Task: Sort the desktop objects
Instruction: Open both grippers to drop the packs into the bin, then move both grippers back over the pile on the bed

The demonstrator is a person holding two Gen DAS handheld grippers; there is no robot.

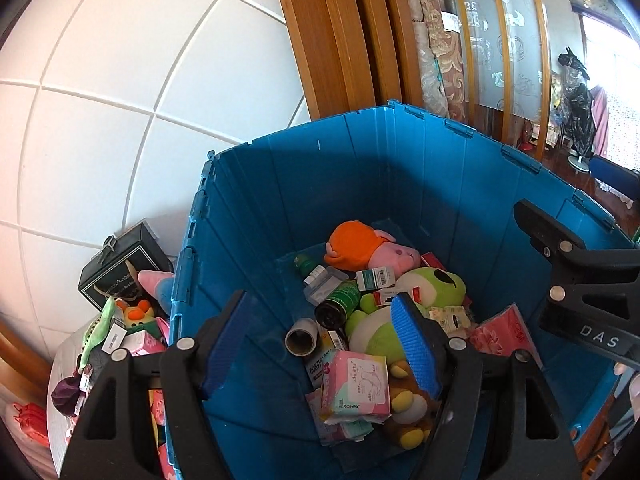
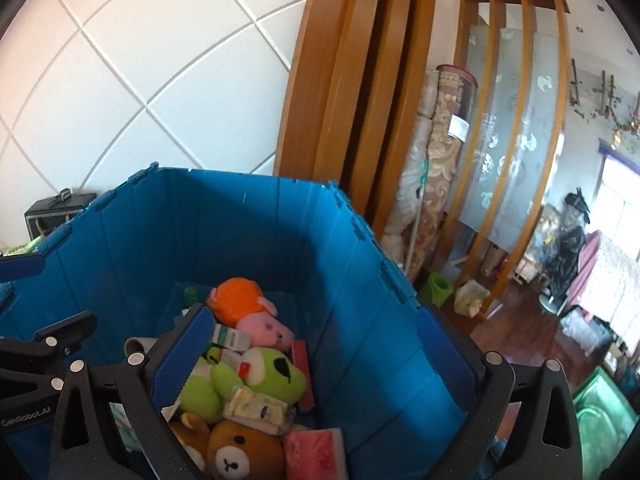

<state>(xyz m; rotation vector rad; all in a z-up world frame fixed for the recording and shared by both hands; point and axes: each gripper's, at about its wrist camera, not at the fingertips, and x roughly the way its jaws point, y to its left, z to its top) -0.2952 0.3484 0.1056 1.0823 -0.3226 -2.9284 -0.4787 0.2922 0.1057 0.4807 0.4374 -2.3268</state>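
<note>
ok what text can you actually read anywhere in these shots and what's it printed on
"kotex": on the pink and white pack in the blue crate.
"DAS": on the black body of the right tongs, left wrist view.
"GenRobot.AI": on the left tongs, right wrist view.
Black box outside the crate: lettering too blurred to read.
Small box labels and barcodes in the crate: too small to read.

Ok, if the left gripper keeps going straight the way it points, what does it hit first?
Probably the pile in the blue bin. The open left gripper aims down at the cardboard tube and the dark green bottle, beside the green plush. Depth is unclear.
</note>
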